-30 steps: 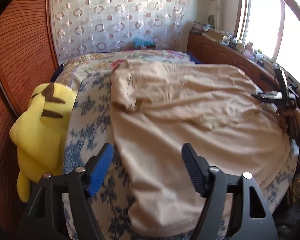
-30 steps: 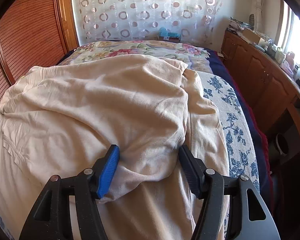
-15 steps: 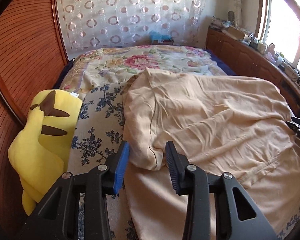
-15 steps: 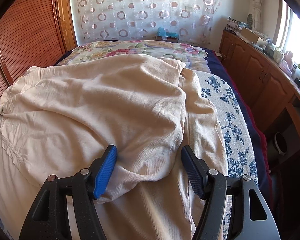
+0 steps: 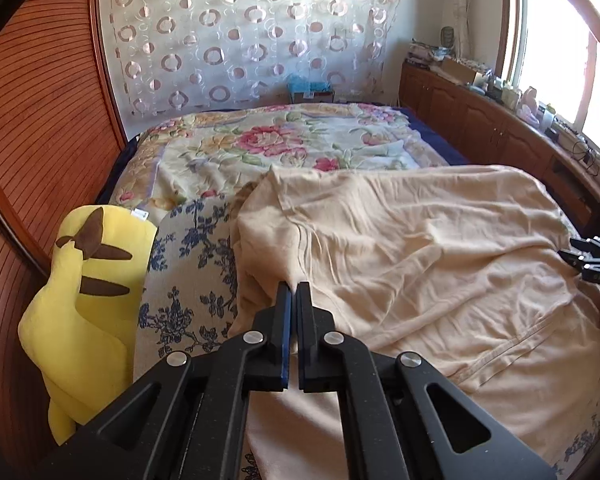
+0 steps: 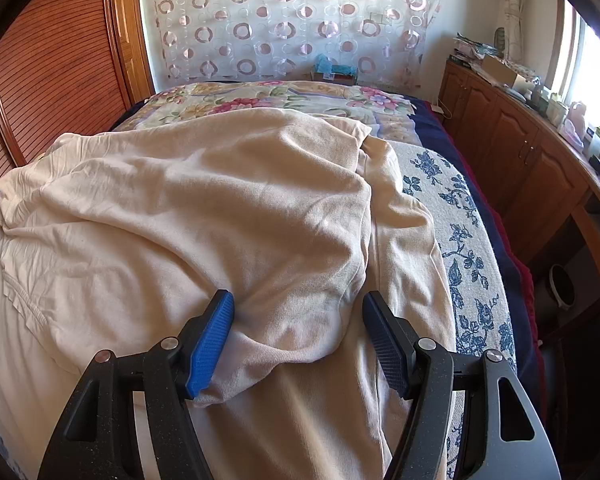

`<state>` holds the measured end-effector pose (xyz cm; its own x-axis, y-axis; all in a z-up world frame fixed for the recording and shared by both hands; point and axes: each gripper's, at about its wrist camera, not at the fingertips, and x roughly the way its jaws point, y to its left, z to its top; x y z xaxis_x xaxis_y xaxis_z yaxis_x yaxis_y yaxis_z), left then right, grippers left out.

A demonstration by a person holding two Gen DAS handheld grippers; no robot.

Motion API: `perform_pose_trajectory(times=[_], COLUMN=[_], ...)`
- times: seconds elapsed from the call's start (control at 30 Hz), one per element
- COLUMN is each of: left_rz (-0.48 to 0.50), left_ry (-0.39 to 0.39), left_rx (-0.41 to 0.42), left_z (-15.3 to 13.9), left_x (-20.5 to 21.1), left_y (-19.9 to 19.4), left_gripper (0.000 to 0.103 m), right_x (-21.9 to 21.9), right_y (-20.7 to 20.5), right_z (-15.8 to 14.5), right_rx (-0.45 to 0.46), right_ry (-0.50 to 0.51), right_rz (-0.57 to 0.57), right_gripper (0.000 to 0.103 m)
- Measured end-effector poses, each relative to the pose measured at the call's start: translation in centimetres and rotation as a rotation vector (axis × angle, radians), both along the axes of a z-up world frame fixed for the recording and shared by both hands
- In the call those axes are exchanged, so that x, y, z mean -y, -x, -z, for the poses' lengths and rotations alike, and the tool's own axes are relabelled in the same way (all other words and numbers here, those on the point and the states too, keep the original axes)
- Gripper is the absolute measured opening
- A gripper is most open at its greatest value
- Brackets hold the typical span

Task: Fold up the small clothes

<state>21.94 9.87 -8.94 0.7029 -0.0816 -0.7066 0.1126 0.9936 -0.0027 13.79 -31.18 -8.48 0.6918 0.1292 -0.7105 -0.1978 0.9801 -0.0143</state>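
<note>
— Left tongs (image 5: pixel 293 287): pinched shut on a raised fold of the cream garment (image 5: pixel 420 248), near its left edge beside the yellow plush toy (image 5: pixel 88 300).
— Right tongs (image 6: pixel 298 322): spread wide, straddling a loose lobe of the same garment (image 6: pixel 204 216), gripping nothing.
— Garment: spread crosswise over the bed (image 6: pixel 456 216), long axis side to side between both tongs.
— Left view only: plush toy, pinch point. Right view only: doubled layer, bare blue-flowered cover at right.

Daylight pours in from the window (image 5: pixel 556 52) far right of the fingers, blown out to white glare. Ahead of the fingers the beige garment (image 6: pixel 204 216) is evenly lit, its folds softly shadowed. Fisheye distortion bends edges; corners vignette black.
</note>
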Motion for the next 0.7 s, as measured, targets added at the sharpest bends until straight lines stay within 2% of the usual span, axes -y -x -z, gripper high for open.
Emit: perform_pose_trajectory(times=[0.1,0.27,0.33,0.37,0.4,0.43,0.7], left_rz=[0.02,0.022,0.019,0.023,0.026,0.027,0.071], left_ry=[0.04,0.024,0.035,0.039,0.039,0.043,0.077], left_rx=[0.017,0.011,0.011,0.016,0.021,0.036,0.136], left_z=[-0.8,-0.7,-0.7,-0.8,-0.9,-1.3,-5.2], left_x=[0.1,0.6,0.4,0.4,0.4,0.3,0.5], left_y=[0.5,0.3,0.2,0.4,0.3,0.6,3.7], left_gripper=[0.003,0.003,0.003,0.003,0.003,0.003,0.003], right_x=[0.1,-0.5,-0.5,-0.6,-0.6,-0.6,0.6], right_y=[-0.1,-0.6,-0.7,-0.6,-0.6,-0.4,3.1], right_z=[0.0,-0.4,-0.5,-0.7,-0.8,-1.0,-5.3], right_rx=[-0.002,-0.043,-0.048,-0.04,-0.038,-0.029,0.135], right_ry=[-0.005,0.02,0.007,0.015,0.012,-0.003,-0.098], right_rz=[-0.002,-0.039,-0.054,-0.054,-0.064,-0.077,-0.125], right_gripper=[0.069,0.067,0.041,0.032,0.014,0.008,0.007])
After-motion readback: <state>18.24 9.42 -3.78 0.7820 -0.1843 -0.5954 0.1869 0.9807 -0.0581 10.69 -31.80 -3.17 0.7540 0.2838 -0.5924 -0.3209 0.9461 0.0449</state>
